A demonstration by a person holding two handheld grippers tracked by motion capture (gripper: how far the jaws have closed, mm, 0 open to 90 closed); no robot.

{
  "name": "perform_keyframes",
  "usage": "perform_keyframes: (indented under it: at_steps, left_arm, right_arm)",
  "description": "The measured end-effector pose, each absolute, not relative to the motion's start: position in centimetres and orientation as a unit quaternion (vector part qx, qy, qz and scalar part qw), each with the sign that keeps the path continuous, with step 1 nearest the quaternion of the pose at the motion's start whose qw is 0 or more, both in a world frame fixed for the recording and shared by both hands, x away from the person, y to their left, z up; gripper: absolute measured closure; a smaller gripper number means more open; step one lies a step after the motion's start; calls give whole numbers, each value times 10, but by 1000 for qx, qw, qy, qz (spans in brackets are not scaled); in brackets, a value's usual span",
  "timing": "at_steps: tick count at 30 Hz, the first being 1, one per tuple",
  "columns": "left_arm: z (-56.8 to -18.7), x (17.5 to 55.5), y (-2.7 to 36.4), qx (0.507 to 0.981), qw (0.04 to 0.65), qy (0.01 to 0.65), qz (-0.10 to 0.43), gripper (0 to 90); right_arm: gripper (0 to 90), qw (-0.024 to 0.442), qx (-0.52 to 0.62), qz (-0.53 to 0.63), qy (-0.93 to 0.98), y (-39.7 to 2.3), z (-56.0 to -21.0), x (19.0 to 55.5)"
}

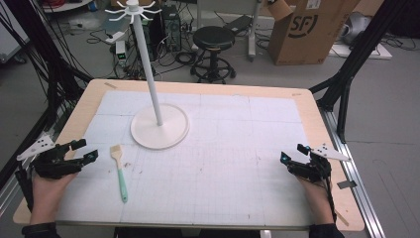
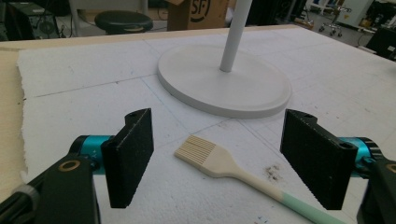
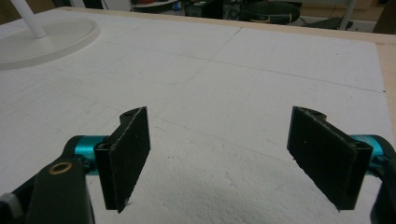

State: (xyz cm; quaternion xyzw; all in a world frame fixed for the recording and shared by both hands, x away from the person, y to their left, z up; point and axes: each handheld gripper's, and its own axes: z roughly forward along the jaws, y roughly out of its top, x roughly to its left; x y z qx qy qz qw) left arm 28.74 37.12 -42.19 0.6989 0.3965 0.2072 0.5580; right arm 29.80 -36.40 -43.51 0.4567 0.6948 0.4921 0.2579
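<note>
A white gridded mat point(image 1: 223, 148) covers the pale wooden table point(image 1: 317, 124). A white round-based pole stand point(image 1: 159, 126) sits on the mat, left of centre and toward the far edge. A cream-headed, mint-handled pastry brush point(image 1: 119, 171) lies nearer, left of the stand. The left gripper point(image 1: 81, 151) is beside the brush; the right gripper point(image 1: 293, 153) is at the mat's opposite edge.

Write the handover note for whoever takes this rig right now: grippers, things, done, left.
Left gripper: open, holds nothing, near the table's left edge, aimed at the brush.
Right gripper: open, holds nothing, near the right edge over bare mat.
Brush: flat on the mat beside the left gripper, bristles toward the stand, green handle toward the person. Untouched.
Stand: upright mid-table, hooks at the top bare.
Done: nothing yet.
Left: probably grip the brush and hang it on the stand.
</note>
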Motion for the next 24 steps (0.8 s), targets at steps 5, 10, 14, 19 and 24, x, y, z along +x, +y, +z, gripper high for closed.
perform_keyframes:
  at_steps: [5,10,14,19,24]
  left_arm:
    - [-422,287,371,700,558,395,207,264]
    - [-424,288,369,706,553,392,206,265]
    - [-425,289,367,712,548,390,204,264]
    - [-425,289,366,715,544,390,203,266]
    - [-426,283,362,740,534,363,187,447]
  right_arm:
    - [208,258,456,493,694,-364,-435,298]
    - [208,256,457,492,696,-363,-435,298]
    - [208,256,455,490,698,-363,-436,298]
    - [208,254,455,489,699,-362,-436,298]
    - [209,254,455,489,700,-362,-436,298]
